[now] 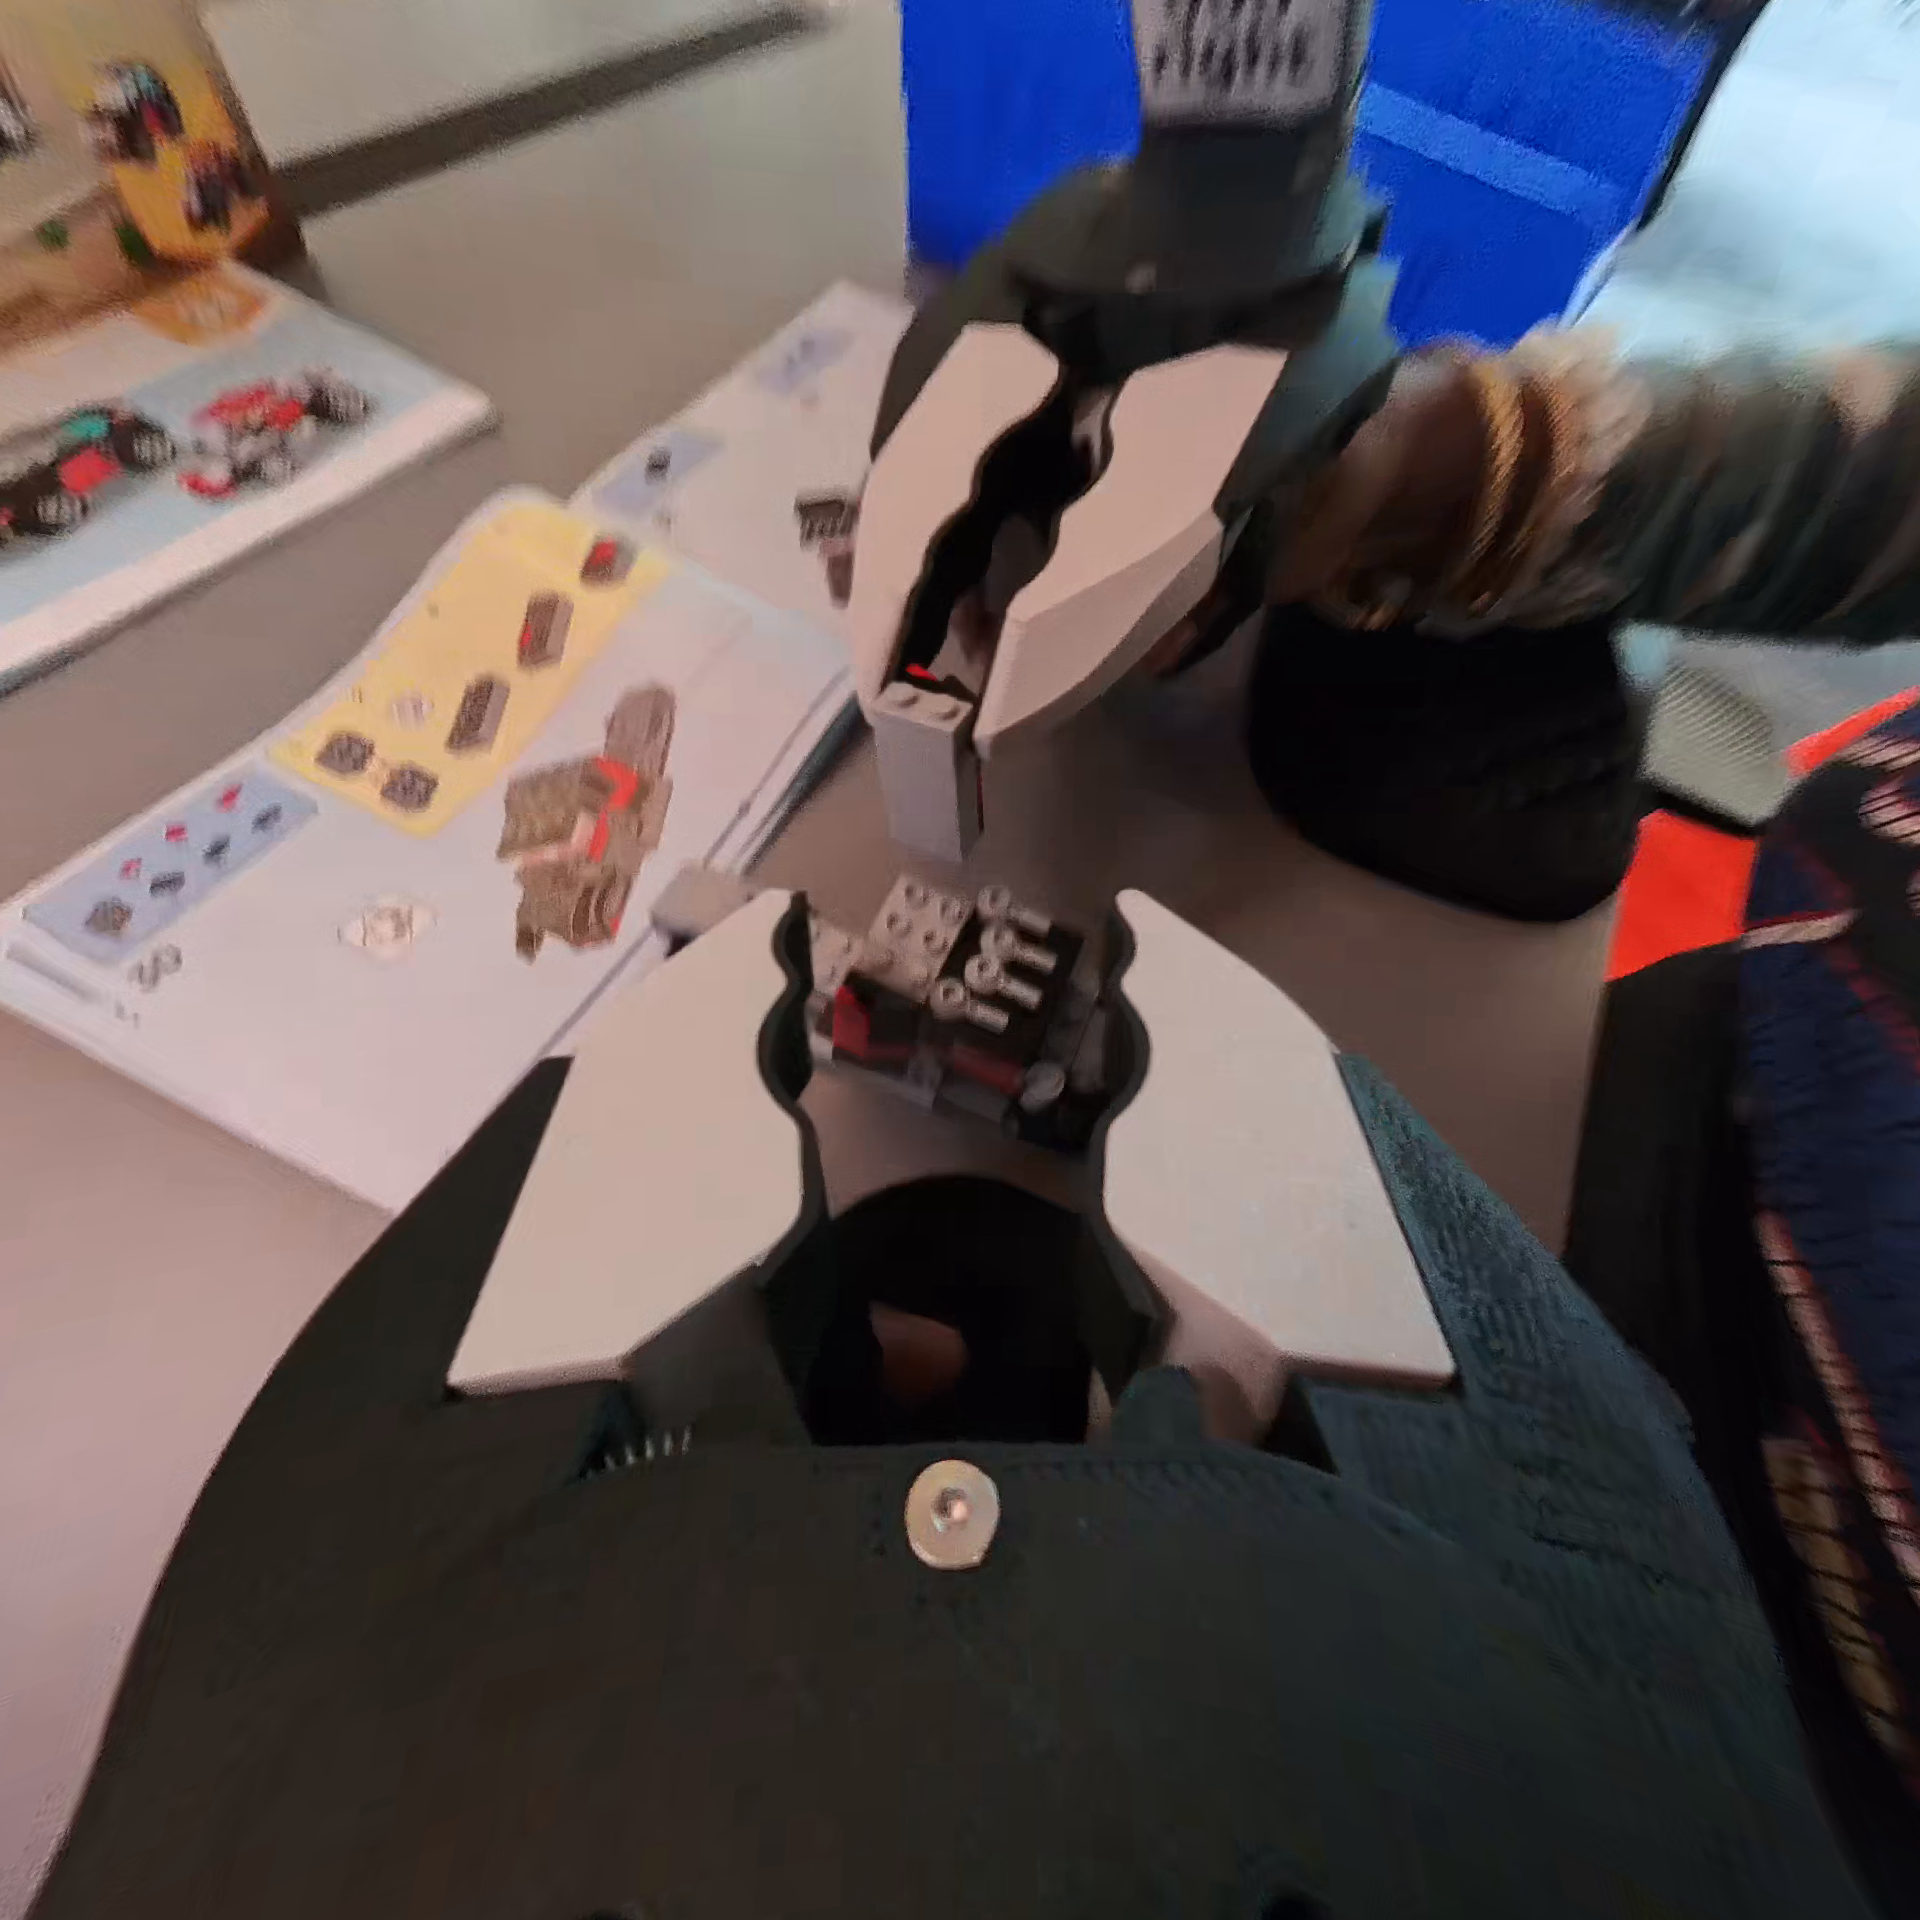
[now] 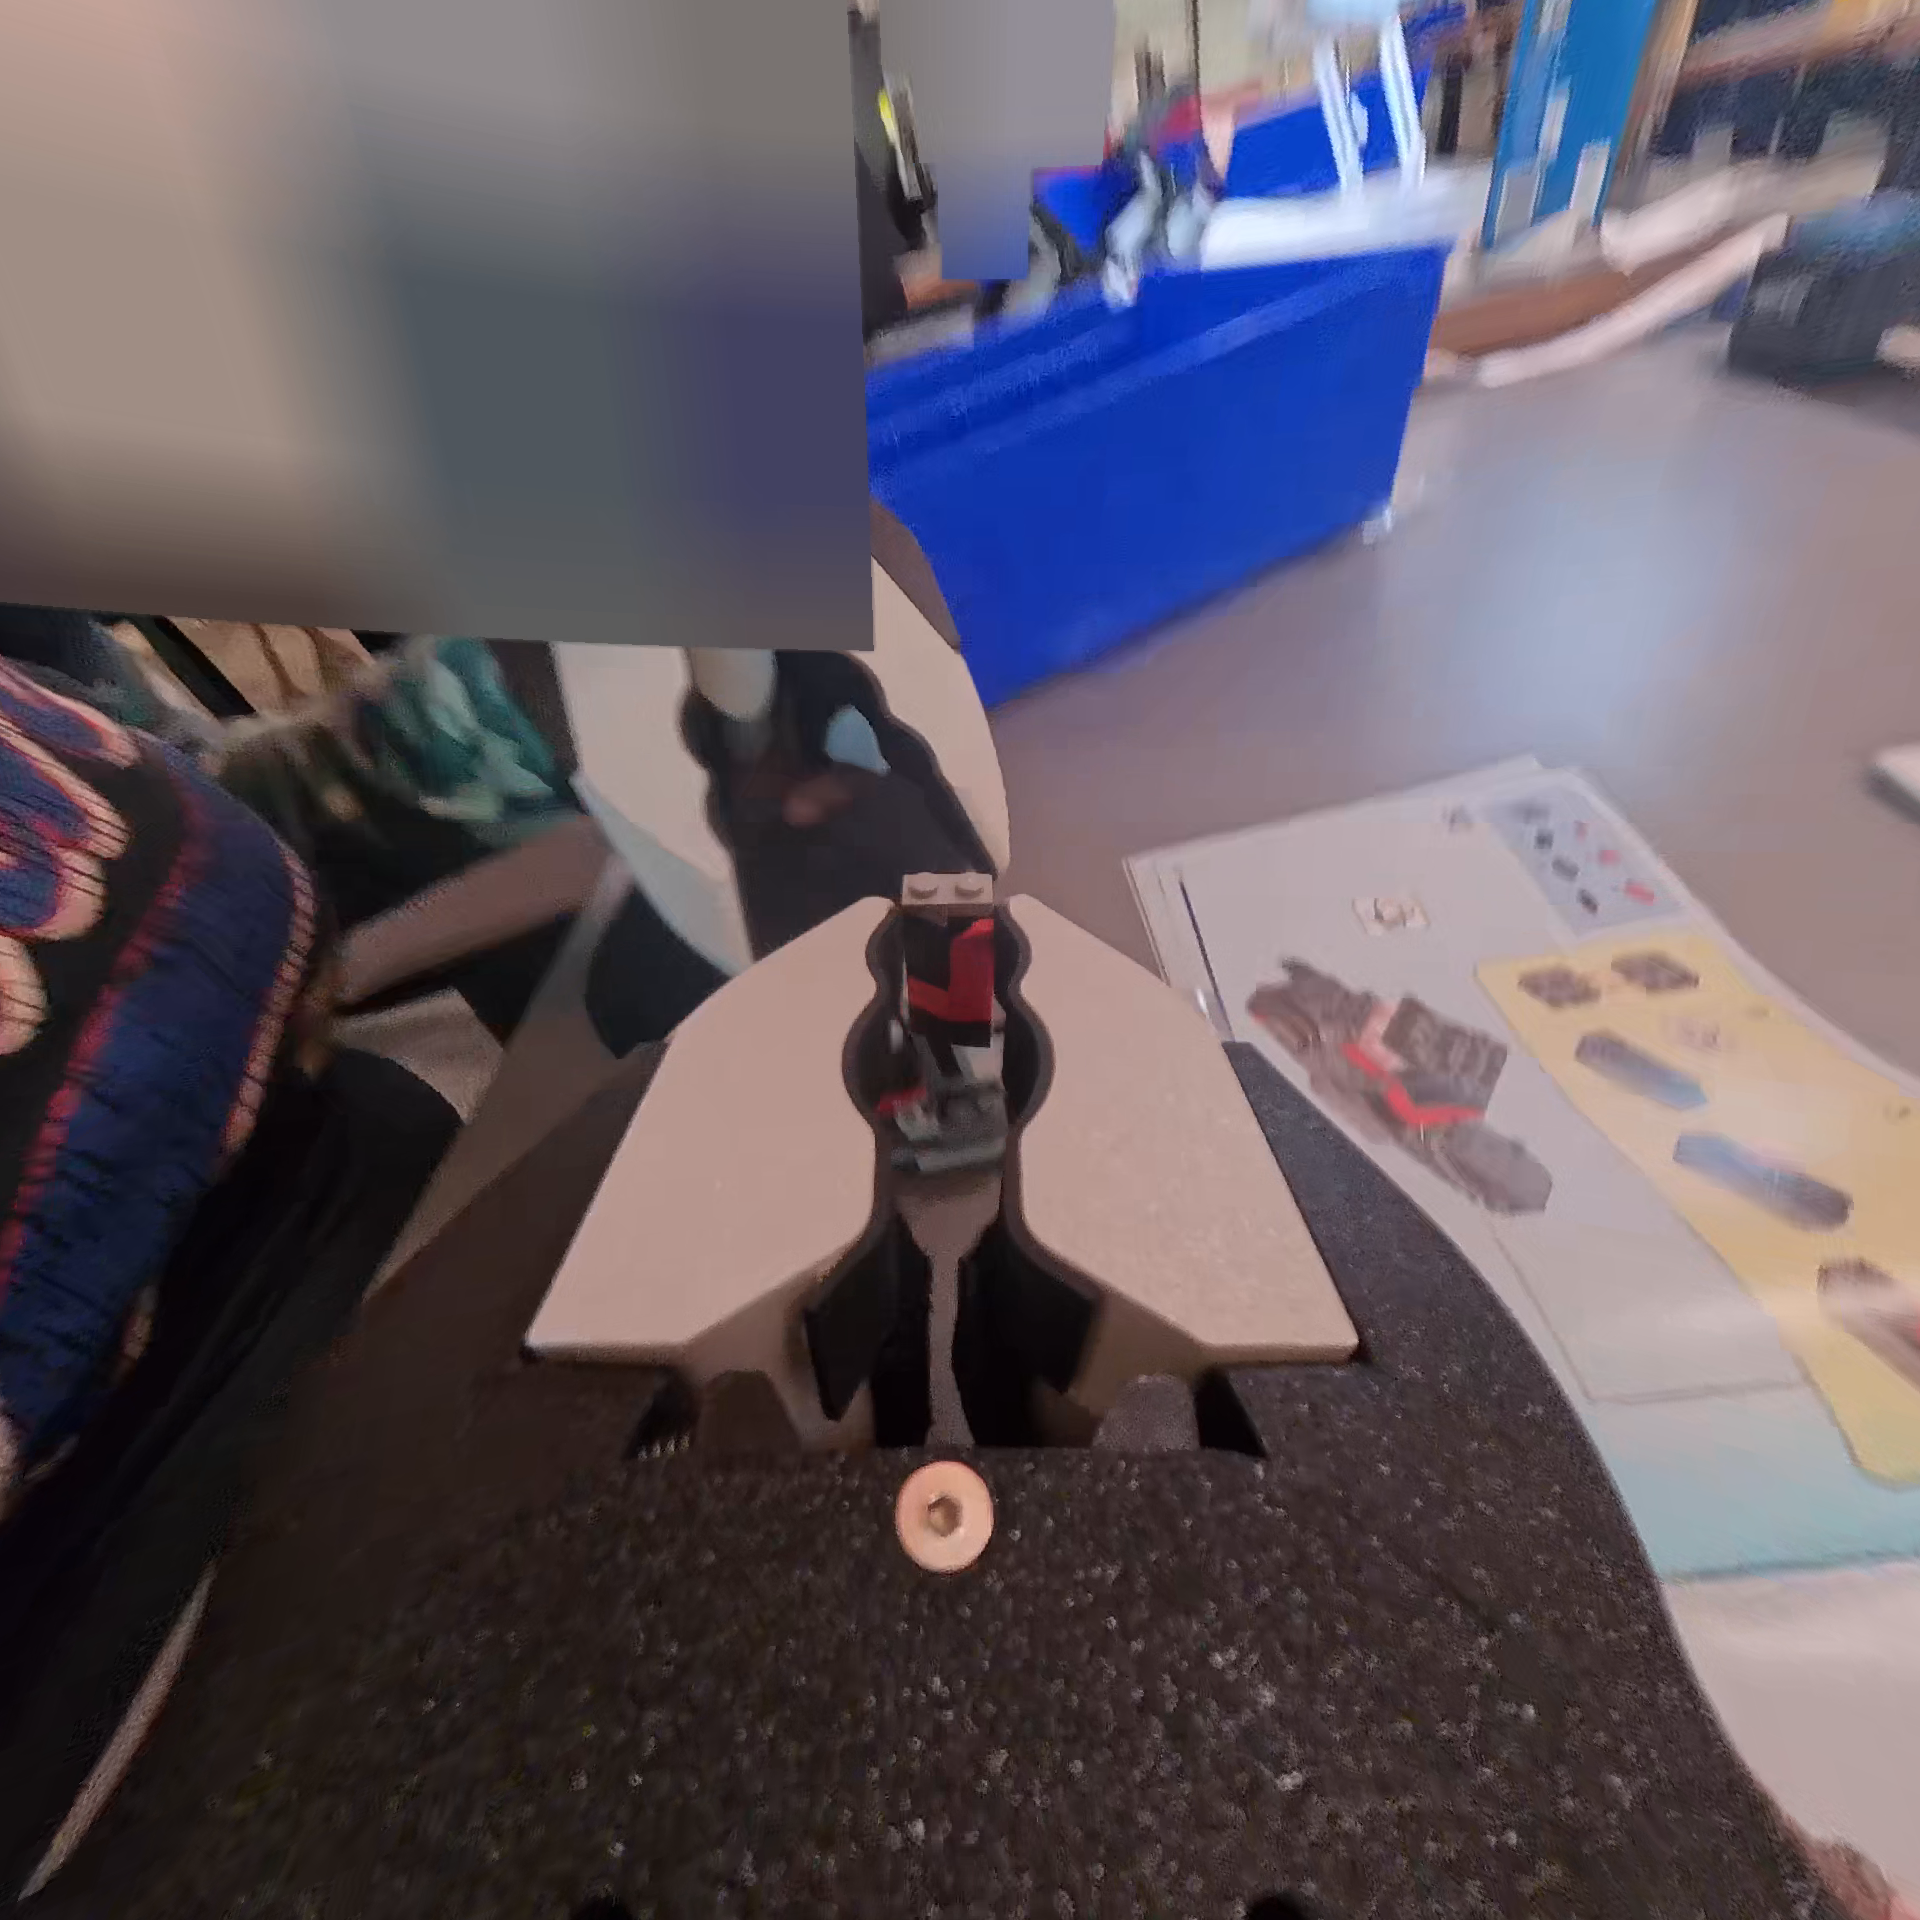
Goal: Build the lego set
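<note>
Gripping the black-and-grey studded lego assembly (image 1: 951, 997) in your left gripper (image 1: 951, 935), your right gripper (image 2: 948, 914), clamped on a tall grey-and-red lego piece (image 1: 928, 774), must likely align studs, then press down.

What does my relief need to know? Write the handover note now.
Left tool: shut on the model, a part-built block of black, grey and red bricks, held just above the table.
Right tool: shut on a piece, a narrow grey and red one, poised directly over the model with a gap between them.
Manual: open on the table beside the work.
Done: core of the model assembled.
Left: press the piece onto the model, then carry on through the manual's steps.
</note>
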A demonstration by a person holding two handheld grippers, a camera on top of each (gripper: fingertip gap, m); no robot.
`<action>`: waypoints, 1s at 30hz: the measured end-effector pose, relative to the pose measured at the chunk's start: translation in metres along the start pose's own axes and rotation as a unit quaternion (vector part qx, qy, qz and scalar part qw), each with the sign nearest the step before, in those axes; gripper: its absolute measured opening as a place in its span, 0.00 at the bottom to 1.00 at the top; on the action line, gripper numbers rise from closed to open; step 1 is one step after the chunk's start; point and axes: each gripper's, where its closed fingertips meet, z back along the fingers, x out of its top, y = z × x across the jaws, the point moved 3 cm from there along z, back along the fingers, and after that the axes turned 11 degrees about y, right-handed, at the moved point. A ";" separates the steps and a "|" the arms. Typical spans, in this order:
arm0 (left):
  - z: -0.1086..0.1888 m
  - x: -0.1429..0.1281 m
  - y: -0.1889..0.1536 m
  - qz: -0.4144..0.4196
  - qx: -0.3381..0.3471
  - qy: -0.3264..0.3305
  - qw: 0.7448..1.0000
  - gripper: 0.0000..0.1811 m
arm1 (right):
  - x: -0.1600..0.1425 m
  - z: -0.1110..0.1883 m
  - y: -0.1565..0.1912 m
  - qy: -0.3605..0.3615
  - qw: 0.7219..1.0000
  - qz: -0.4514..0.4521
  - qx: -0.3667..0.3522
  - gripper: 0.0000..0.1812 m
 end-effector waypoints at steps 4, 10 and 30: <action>0.015 0.036 -0.003 -0.013 -0.094 -0.101 0.990 0.20 | 0.032 0.019 0.013 -0.120 0.991 0.001 0.057 0.09; 0.011 0.050 -0.011 -0.060 -0.126 -0.123 0.983 0.10 | 0.036 0.024 0.020 -0.141 0.987 0.005 0.072 0.09; -0.001 0.031 -0.012 -0.144 -0.066 -0.003 0.987 0.09 | 0.027 0.023 0.027 0.145 0.980 0.136 0.021 0.10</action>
